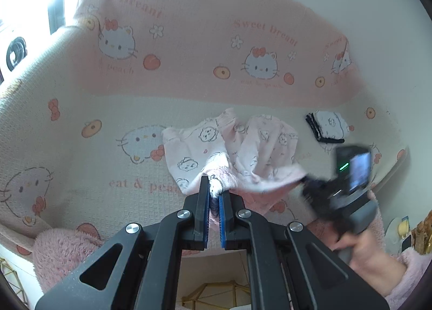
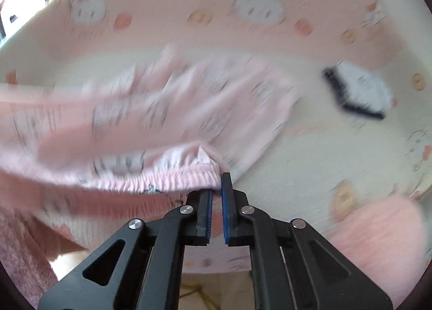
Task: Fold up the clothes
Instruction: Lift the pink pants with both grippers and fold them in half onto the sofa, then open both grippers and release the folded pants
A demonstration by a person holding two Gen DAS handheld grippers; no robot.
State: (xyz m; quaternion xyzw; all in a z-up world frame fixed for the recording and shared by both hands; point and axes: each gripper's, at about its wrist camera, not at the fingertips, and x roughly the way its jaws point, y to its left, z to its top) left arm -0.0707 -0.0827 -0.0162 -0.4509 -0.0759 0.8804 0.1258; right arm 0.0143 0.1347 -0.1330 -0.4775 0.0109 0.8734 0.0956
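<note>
A pale pink garment (image 1: 243, 148) printed with cartoon faces hangs crumpled just over the bed sheet (image 1: 81, 148). My left gripper (image 1: 214, 187) is shut on a bunched part of its gathered edge, with cloth showing between the blue pads. In the right wrist view the same garment (image 2: 162, 110) is blurred, and my right gripper (image 2: 216, 184) is shut on the end of its elastic waistband (image 2: 167, 179). In the left wrist view the right gripper (image 1: 306, 184) shows blurred at the garment's right corner, held by a hand (image 1: 370, 250).
A folded white piece with dark trim (image 1: 326, 127) (image 2: 359, 88) lies on the sheet to the right. A pink cartoon-cat cover (image 1: 189, 53) rises behind the bed. Fluffy pink fabric (image 1: 59, 250) (image 2: 378, 231) sits at the near edge.
</note>
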